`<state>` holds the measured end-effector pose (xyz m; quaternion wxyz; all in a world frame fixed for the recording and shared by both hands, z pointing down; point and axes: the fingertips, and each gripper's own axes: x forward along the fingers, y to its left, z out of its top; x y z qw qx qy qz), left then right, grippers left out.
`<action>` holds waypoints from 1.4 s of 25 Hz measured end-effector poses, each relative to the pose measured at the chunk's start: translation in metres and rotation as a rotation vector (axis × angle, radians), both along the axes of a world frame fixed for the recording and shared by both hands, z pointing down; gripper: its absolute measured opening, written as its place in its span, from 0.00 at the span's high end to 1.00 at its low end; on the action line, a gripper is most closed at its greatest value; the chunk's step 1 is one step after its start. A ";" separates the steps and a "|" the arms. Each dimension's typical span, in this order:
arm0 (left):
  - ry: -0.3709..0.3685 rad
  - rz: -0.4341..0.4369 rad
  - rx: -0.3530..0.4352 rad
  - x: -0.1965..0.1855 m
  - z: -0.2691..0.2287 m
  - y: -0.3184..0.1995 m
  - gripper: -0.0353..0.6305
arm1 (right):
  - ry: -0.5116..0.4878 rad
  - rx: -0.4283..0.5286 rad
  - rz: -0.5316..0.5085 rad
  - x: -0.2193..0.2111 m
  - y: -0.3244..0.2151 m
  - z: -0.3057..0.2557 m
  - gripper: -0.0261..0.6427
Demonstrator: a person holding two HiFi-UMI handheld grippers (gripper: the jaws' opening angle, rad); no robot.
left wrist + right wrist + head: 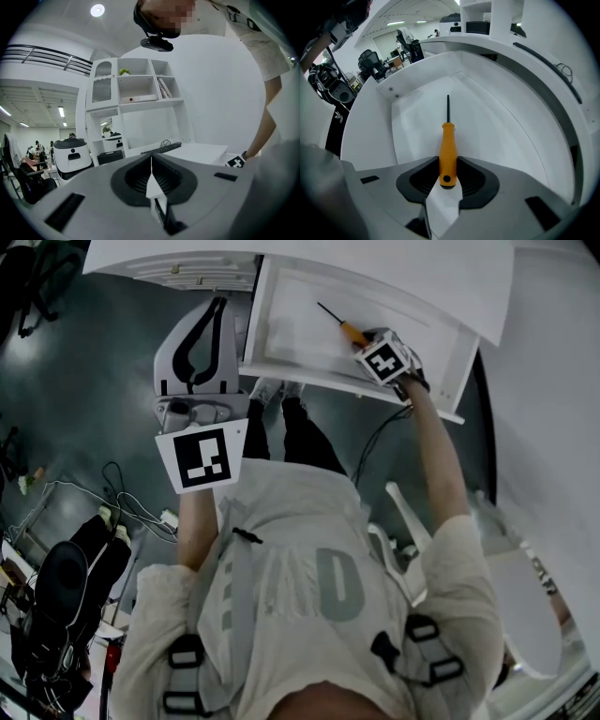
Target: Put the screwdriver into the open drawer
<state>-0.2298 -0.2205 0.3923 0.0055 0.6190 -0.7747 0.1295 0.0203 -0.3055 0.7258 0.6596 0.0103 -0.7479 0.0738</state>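
Observation:
The screwdriver (348,330) has an orange handle and a thin dark shaft. It hangs over the floor of the open white drawer (291,329), shaft pointing toward the drawer's back left. My right gripper (364,341) points down into the drawer, shut on the handle. In the right gripper view the handle (448,147) sits clamped between the pads of my right gripper (448,163), above the drawer floor (501,122). My left gripper (218,304) is held outside the drawer, to its left, shut and holding nothing. In its own view my left gripper (151,158) shows tips meeting.
A white desk top (422,268) overhangs the drawer. Cables (122,507) and a black chair (61,587) lie on the floor at the left. A white round seat (525,606) stands at the right. The left gripper view shows a white shelf unit (136,98).

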 end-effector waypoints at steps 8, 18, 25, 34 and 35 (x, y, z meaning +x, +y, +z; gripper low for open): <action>-0.004 -0.002 0.012 0.003 -0.004 0.003 0.94 | -0.031 0.026 0.001 0.001 0.002 -0.004 0.69; -0.006 0.001 0.045 0.007 -0.017 0.008 0.94 | -0.041 0.006 0.056 0.003 -0.001 -0.012 0.68; -0.025 0.011 0.116 0.010 -0.048 0.011 0.94 | -0.268 0.198 0.075 -0.029 -0.039 -0.092 0.69; -0.043 0.072 0.261 0.023 -0.109 0.003 0.94 | -0.592 0.357 0.148 -0.063 -0.066 -0.248 0.71; -0.047 0.079 0.271 0.024 -0.115 0.002 0.94 | -0.626 0.371 0.175 -0.063 -0.067 -0.266 0.72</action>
